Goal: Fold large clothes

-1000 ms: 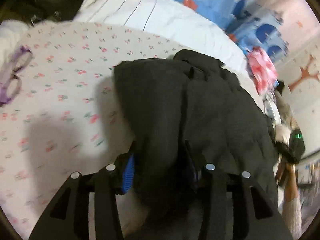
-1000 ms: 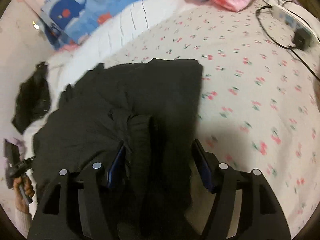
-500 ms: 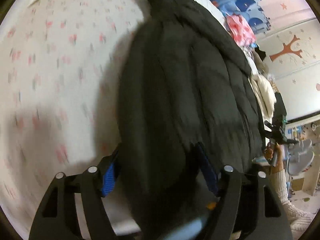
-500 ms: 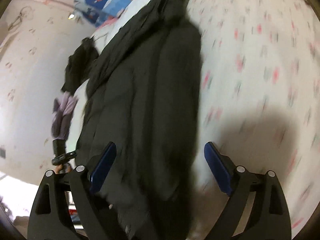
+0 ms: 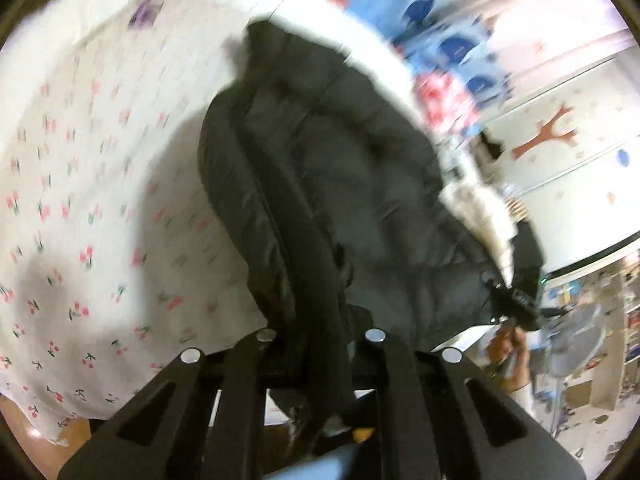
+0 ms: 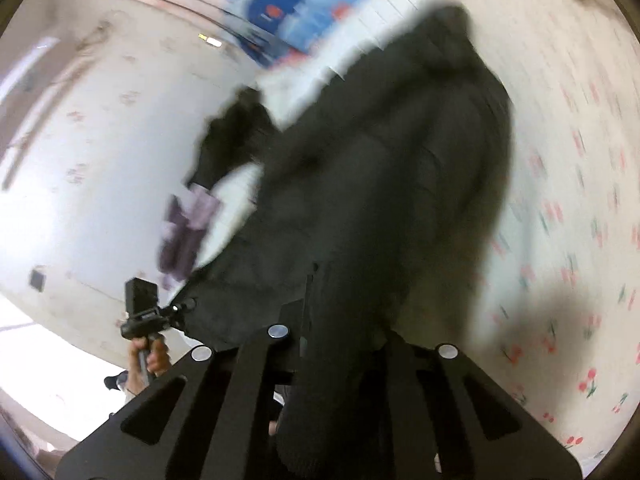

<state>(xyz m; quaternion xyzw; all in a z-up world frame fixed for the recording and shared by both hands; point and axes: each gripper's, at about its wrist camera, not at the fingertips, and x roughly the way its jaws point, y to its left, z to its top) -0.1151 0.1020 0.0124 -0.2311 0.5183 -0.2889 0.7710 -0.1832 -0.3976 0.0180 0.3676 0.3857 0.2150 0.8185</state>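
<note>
Both sets of fingers, left (image 5: pixel 320 336) and right (image 6: pixel 340 336), have just closed, pinching the near hem of the black coat (image 5: pixel 340 168); its length runs toward twelve o'clock across the bed (image 5: pixel 80 200).

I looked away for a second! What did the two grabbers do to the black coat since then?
Both closed their fingers on the black coat: the left gripper and right gripper, open around it before, now pinch its near edge. The coat now stretches long across the cherry-print sheet instead of lying bunched. The sheet stayed put.
</note>
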